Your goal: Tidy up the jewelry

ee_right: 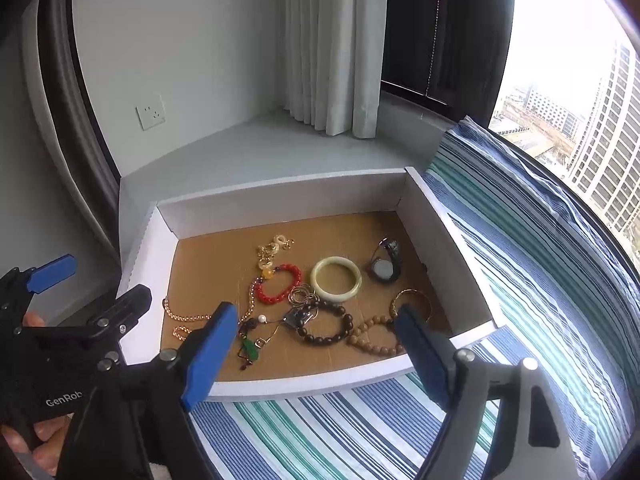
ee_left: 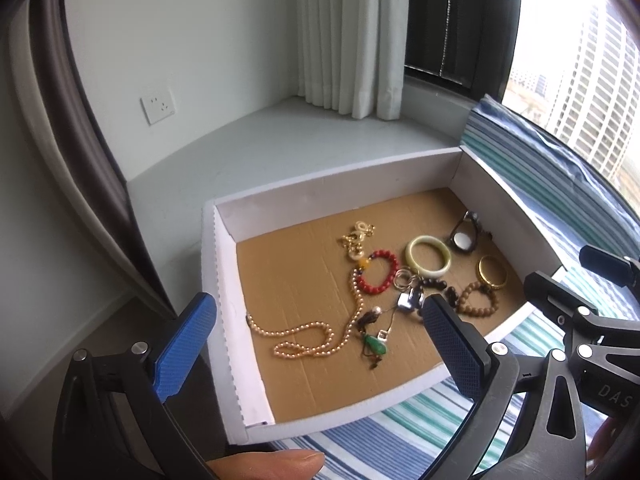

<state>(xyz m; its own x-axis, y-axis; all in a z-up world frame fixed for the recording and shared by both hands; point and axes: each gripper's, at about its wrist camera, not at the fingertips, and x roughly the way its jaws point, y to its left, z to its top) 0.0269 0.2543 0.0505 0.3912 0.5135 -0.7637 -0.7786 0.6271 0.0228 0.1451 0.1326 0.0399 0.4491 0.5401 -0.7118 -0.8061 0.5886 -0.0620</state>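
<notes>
A white cardboard box (ee_left: pixel 320 184) (ee_right: pixel 280 192) with a brown floor holds loose jewelry: a pearl necklace (ee_left: pixel 304 336), a red bead bracelet (ee_left: pixel 380 272) (ee_right: pixel 280 284), a pale jade bangle (ee_left: pixel 429 257) (ee_right: pixel 336 278), a watch (ee_left: pixel 464 236) (ee_right: pixel 384 268), a gold ring (ee_left: pixel 492 272), tan bead bracelet (ee_left: pixel 478 300) (ee_right: pixel 374 336), dark bead bracelet (ee_right: pixel 326 326) and a green pendant (ee_left: pixel 376 346) (ee_right: pixel 249 348). My left gripper (ee_left: pixel 316 344) is open above the box's near-left part. My right gripper (ee_right: pixel 314 354) is open above the near edge. Both are empty.
The box rests on a blue, green and white striped cloth (ee_right: pixel 520 260) on a white window ledge (ee_left: pixel 280 140). A white curtain (ee_left: pixel 352 32), a wall socket (ee_left: pixel 158 105) and a window with buildings outside lie beyond. The right gripper also shows in the left wrist view (ee_left: pixel 580 300).
</notes>
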